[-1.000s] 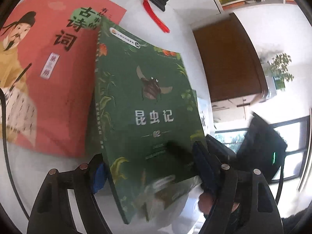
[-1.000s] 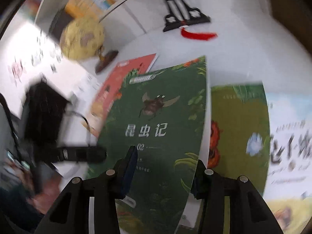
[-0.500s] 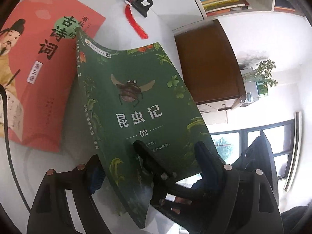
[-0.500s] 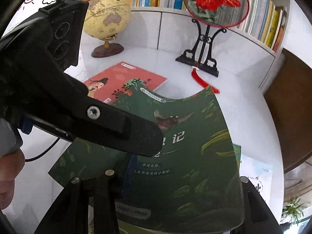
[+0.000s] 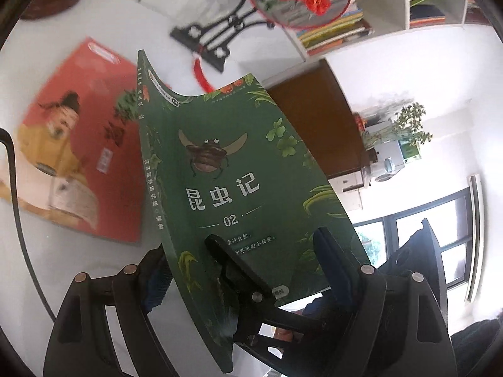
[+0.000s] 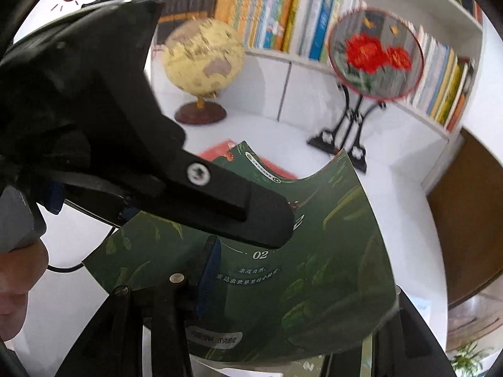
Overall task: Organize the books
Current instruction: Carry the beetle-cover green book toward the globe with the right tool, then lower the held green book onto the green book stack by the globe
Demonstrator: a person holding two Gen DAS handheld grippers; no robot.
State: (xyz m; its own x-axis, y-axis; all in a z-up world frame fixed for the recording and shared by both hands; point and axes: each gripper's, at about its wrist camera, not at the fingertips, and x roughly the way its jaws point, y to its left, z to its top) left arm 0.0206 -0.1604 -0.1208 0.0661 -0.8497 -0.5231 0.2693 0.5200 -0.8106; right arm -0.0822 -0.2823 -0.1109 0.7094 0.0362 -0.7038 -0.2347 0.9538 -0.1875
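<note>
White tabletop fills both wrist views, backed by a white bookshelf (image 6: 314, 15) packed with upright books. Nearest, one green book (image 5: 239, 188), its cover showing a beetle and "02", is lifted off the table and bowed. The left gripper (image 5: 248, 270) straddles its lower edge, one finger behind the spine side, one at the front; whether it presses the cover, I cannot tell. The right gripper (image 6: 301, 298) clamps the same lower edge, its dark finger lying across the cover. Beyond, one red book (image 5: 78, 144) lies flat on the table. Farther back stand one round floral fan on a black stand (image 6: 374, 53) and one yellow globe (image 6: 204, 53) near the table's rear edge.
</note>
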